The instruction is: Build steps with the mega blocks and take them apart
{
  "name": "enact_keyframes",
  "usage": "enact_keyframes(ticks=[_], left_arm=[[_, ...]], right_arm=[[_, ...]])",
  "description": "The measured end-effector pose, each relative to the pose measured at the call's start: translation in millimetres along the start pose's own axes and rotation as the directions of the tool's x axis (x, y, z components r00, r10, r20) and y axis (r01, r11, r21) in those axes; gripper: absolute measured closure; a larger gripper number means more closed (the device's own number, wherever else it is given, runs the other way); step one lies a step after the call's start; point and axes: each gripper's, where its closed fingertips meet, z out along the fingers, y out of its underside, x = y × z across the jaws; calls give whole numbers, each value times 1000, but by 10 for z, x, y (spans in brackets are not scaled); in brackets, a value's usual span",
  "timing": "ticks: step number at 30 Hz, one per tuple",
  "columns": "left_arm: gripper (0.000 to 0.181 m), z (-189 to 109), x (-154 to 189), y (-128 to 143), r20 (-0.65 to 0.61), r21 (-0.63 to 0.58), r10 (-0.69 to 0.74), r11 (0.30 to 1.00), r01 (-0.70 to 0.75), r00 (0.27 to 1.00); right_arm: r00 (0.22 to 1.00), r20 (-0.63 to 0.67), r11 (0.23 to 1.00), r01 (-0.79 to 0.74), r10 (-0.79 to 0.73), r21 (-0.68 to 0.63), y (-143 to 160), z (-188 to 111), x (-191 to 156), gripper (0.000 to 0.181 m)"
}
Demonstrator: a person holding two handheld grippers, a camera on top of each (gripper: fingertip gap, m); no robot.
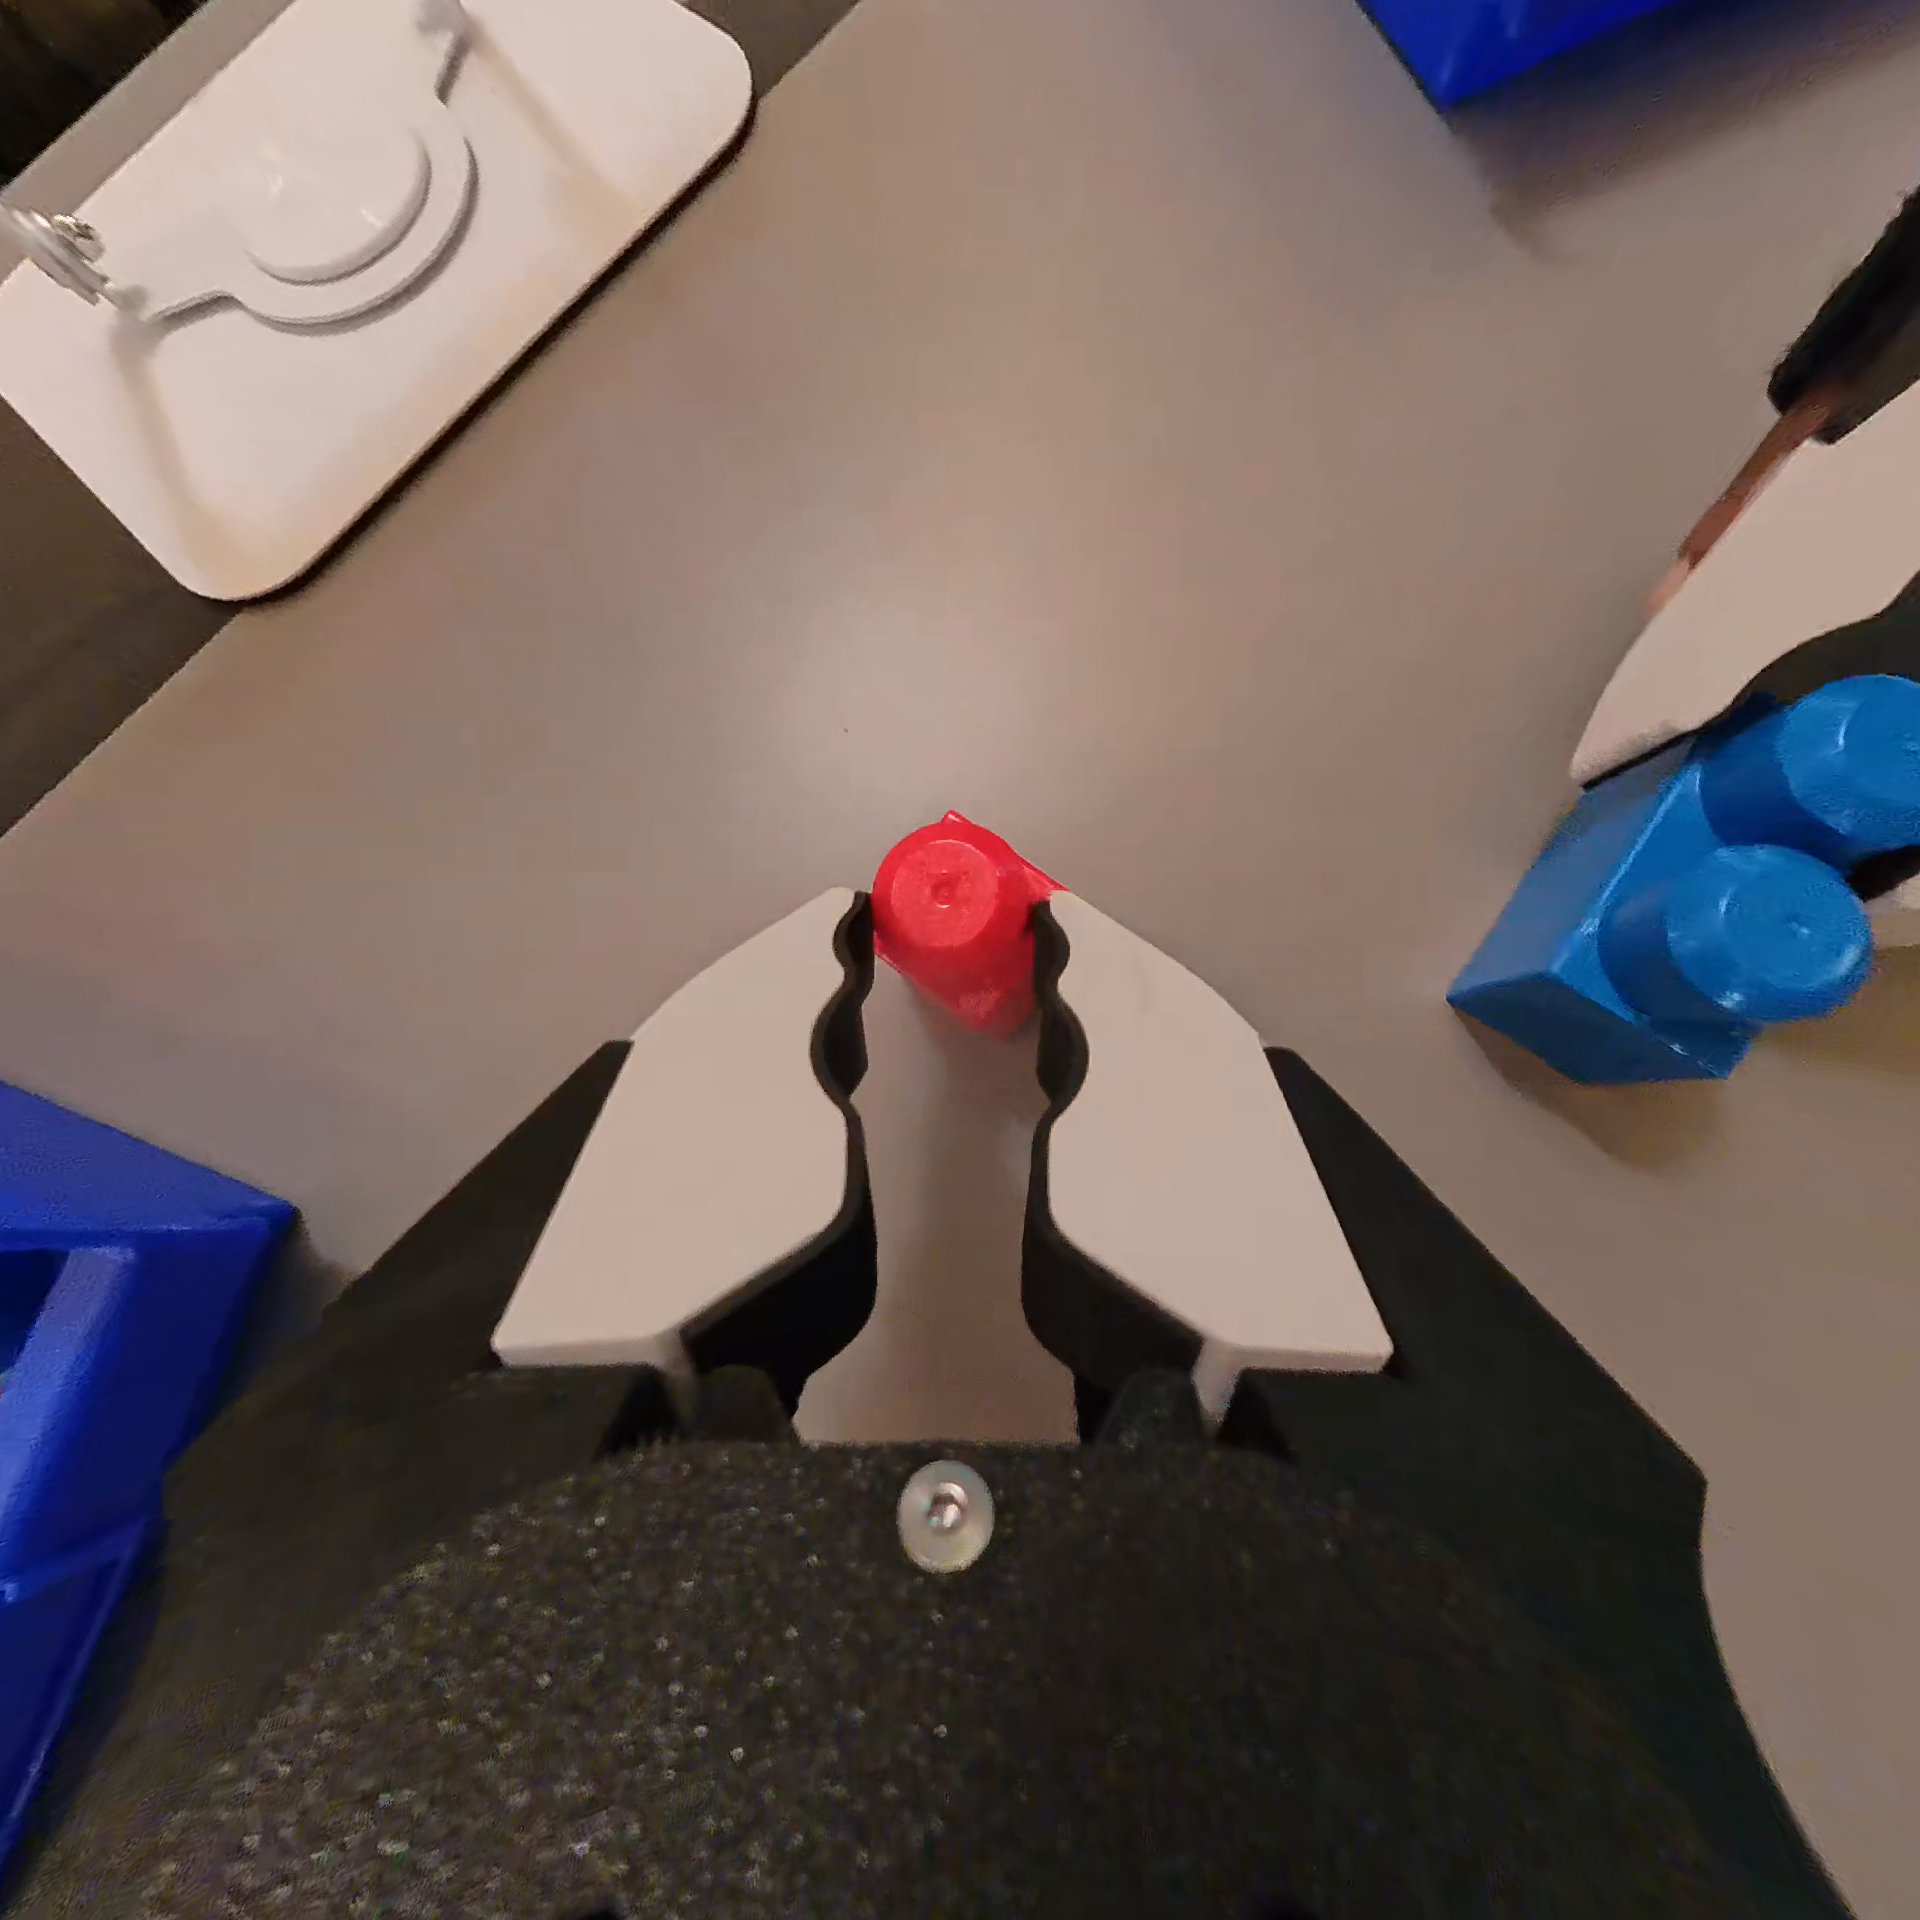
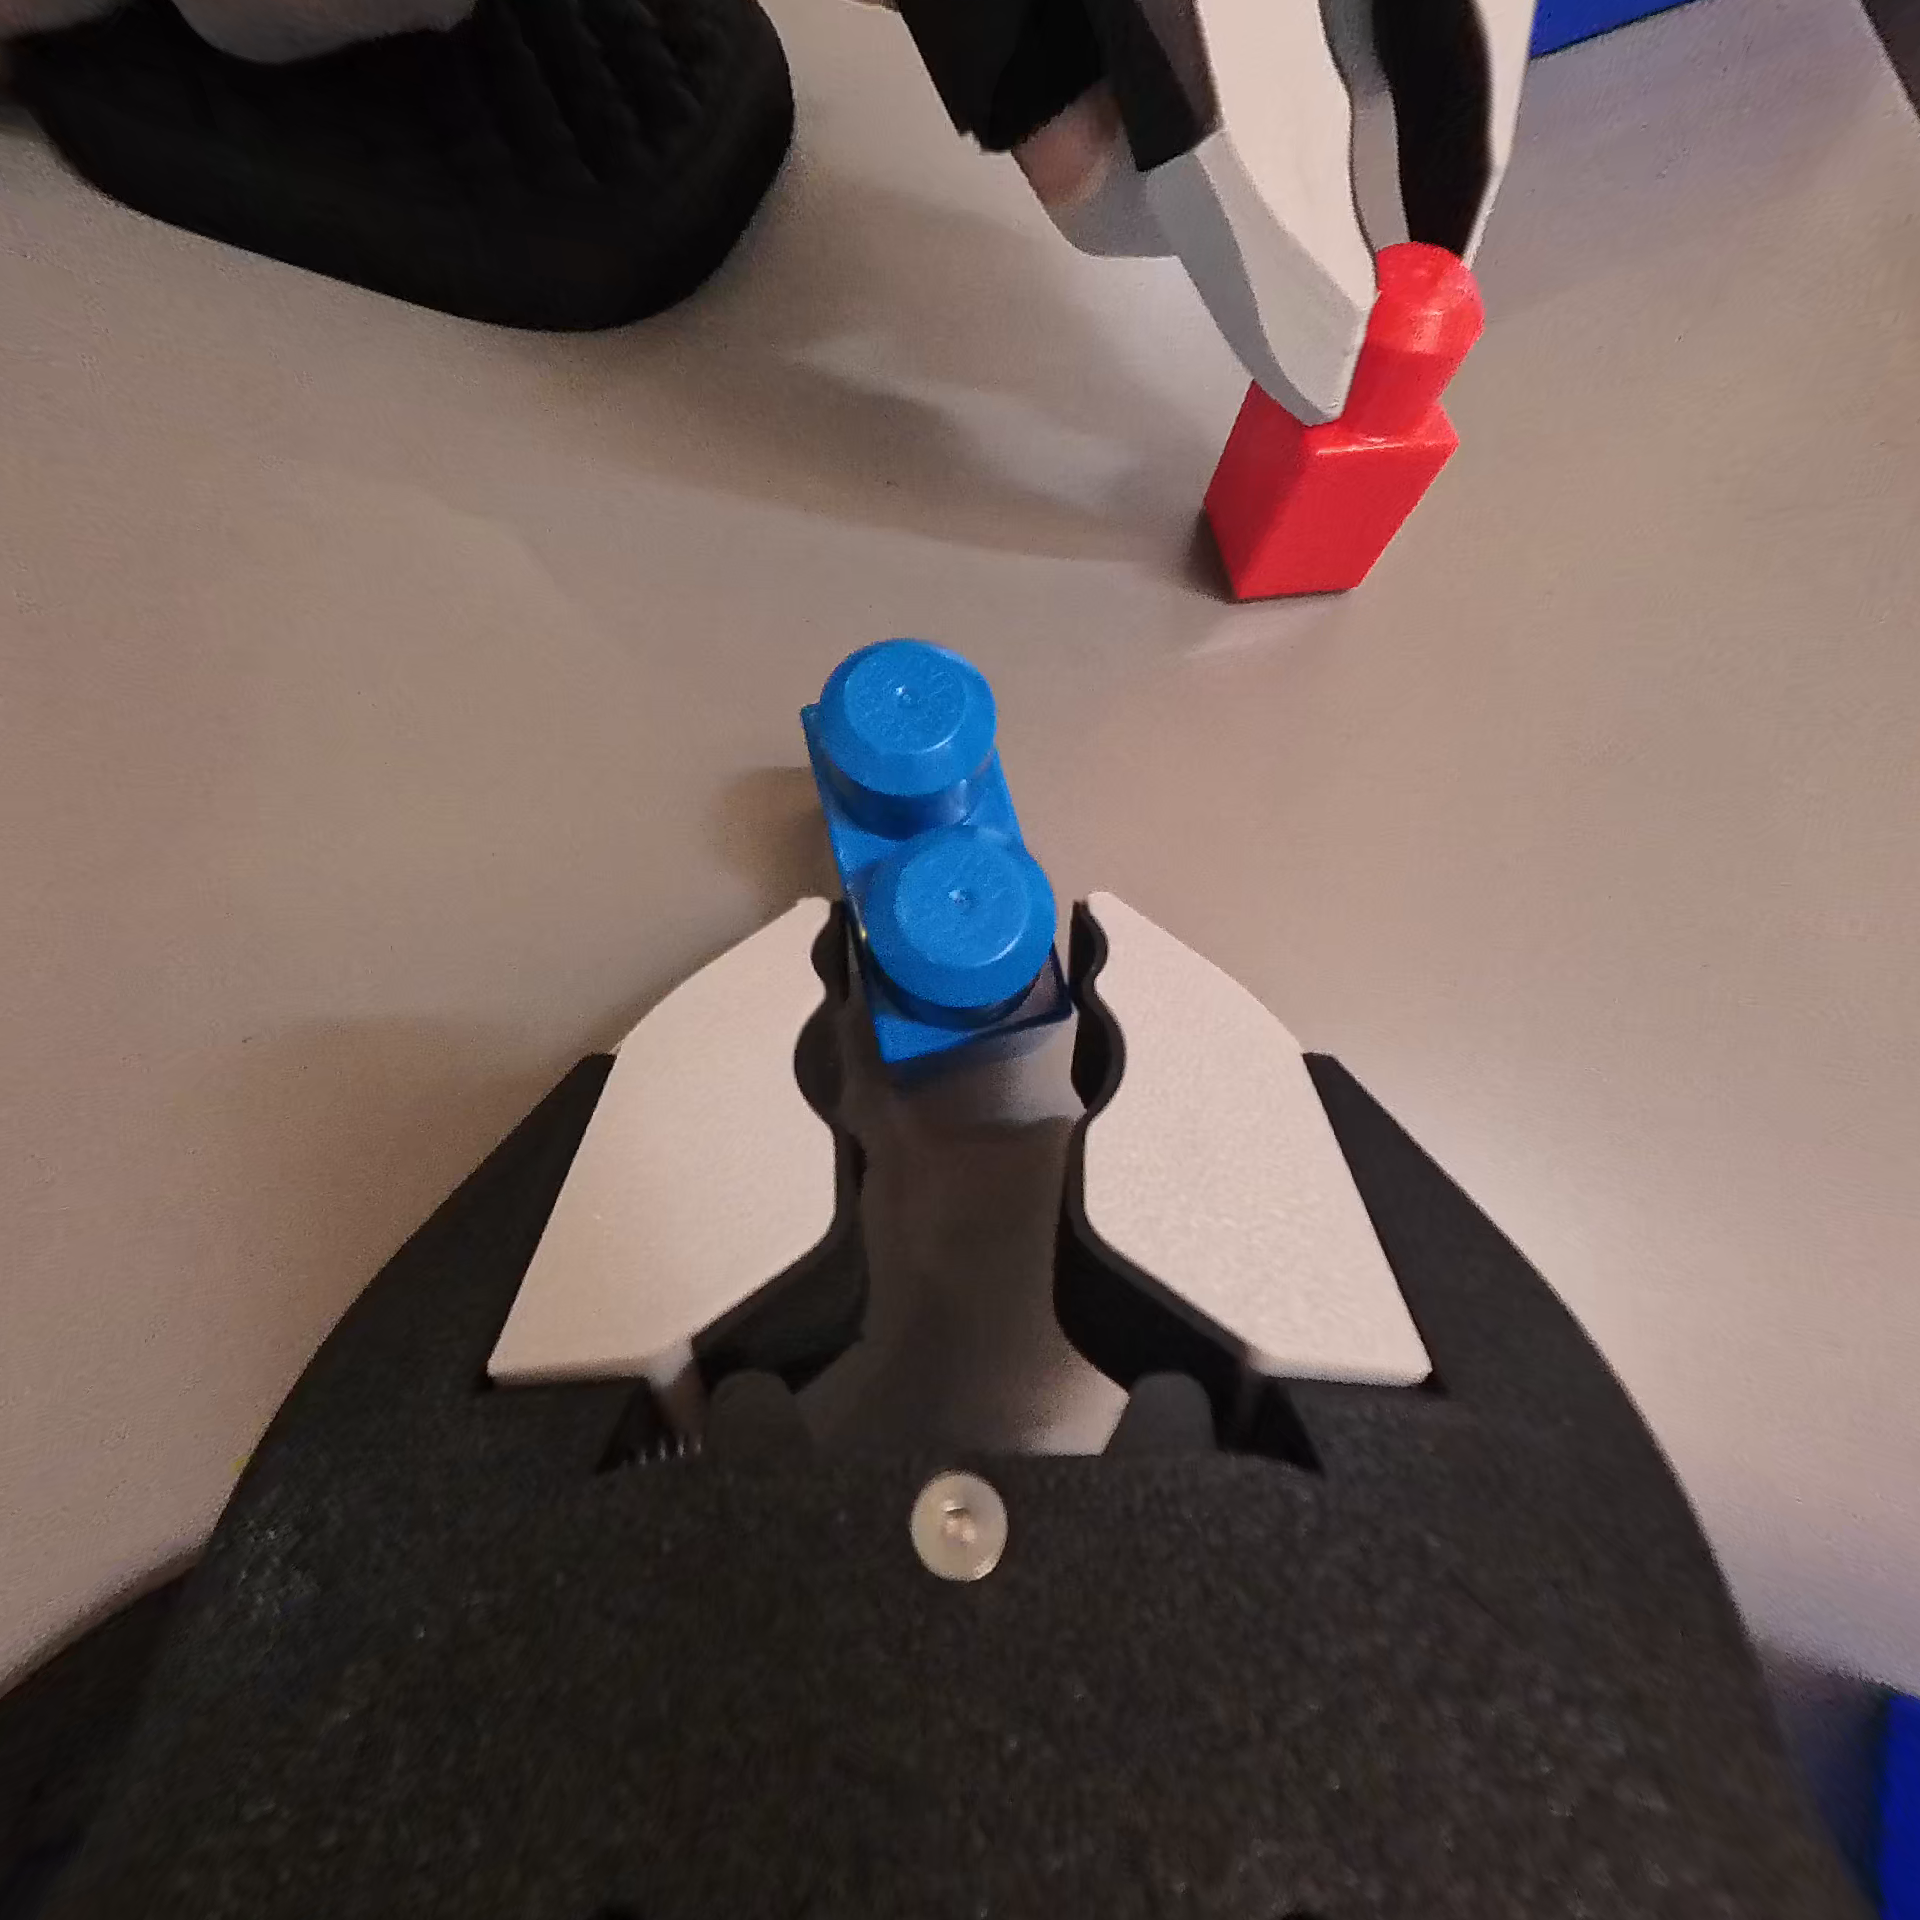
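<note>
My left gripper (image 1: 948,909) is shut on the single stud of a red block (image 1: 971,987). In the right wrist view the red block (image 2: 1330,499) stands on the grey table, slightly tilted, with the left gripper (image 2: 1418,265) pinching its stud from above. My right gripper (image 2: 956,914) is closed around the near end of a blue two-stud block (image 2: 904,717), its pads against the block's sides. In the left wrist view the blue block (image 1: 1683,935) lies at the right, with a white finger (image 1: 1704,665) of the right gripper on it.
A white tray (image 1: 582,208) lies at the table's far left edge. A blue bin (image 1: 94,1299) stands at the near left and another blue object (image 1: 1496,42) at the far right. A black mass (image 2: 436,156) fills the top left of the right wrist view.
</note>
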Motion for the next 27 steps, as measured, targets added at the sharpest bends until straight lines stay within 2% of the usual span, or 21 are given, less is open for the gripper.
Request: enact_keyframes(ticks=[2,5,8,10,13,17,21,27], left_arm=[[144,20,36,-1,-25,18,-7,1000,7,1000],[131,-40,92,-91,-93,115,-25,993,36,995],[127,-241,127,-308,-187,294,-38,951,93,982],[128,-448,194,-495,-280,436,-28,887,153,960],[129,-723,350,-695,-437,569,19,781,260,899],[125,-882,658,-815,-595,625,94,678,387,798],[122,-941,937,-883,-606,668,180,644,373,774],[137,-1012,1048,-896,-571,713,236,617,332,786]], right_arm=[[1000,5,1000,-2,2,3,4,13,-5,145],[1000,12,1000,-3,3,13,10,-12,-5,145],[999,23,994,-45,43,104,-93,-111,39,145],[997,16,972,-71,69,226,-254,-252,105,145],[993,-12,877,-96,115,471,-598,-570,226,146],[983,19,688,-141,182,712,-958,-932,289,145],[970,132,557,-225,203,799,-1180,-975,205,145],[960,220,546,-279,171,790,-1295,-811,34,145]])
